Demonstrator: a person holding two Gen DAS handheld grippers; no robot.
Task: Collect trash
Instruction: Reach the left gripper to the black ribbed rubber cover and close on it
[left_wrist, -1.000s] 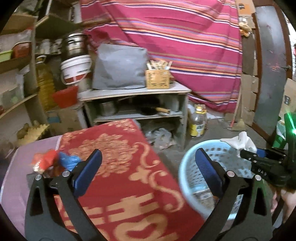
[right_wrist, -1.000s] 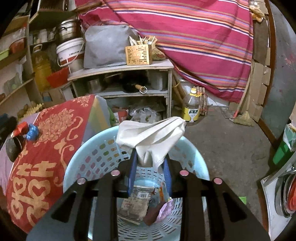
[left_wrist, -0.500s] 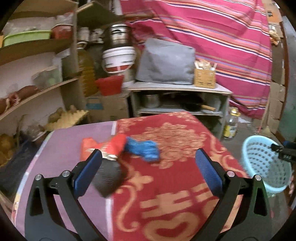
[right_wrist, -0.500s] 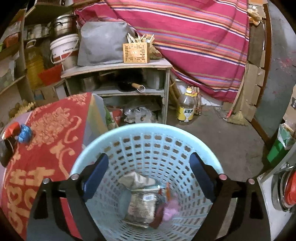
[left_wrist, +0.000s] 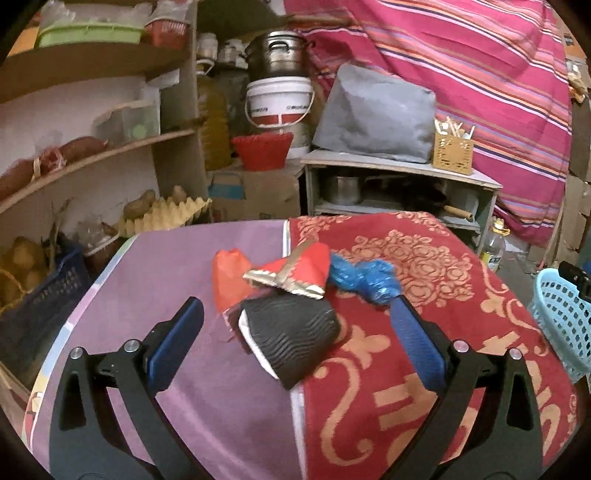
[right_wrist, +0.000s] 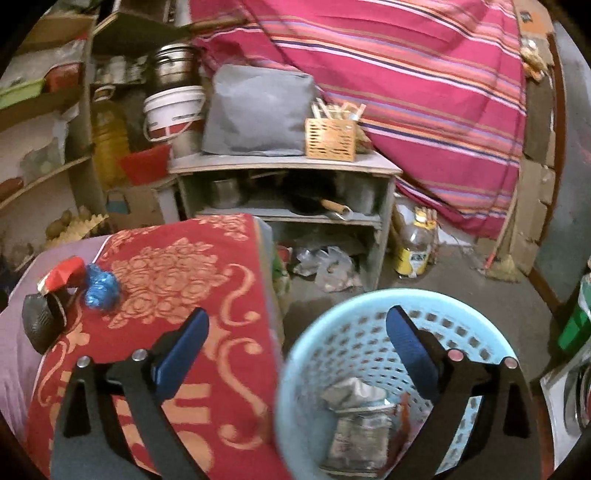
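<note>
The right gripper (right_wrist: 295, 343), jaws opening and now empty, has dropped its white rag into the blue basket (right_wrist: 306, 354), while the left gripper (left_wrist: 295, 332), jaws apart, closes on the black cup (left_wrist: 291, 336).

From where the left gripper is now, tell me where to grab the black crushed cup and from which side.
Grip the black crushed cup across its ribbed body, one finger on each flank, coming straight ahead and down from the near table edge. It lies on its side, squashed flat, roughly centred before the open left gripper. Probably stay low on the body, since the red wrapper overlaps its far end.
</note>
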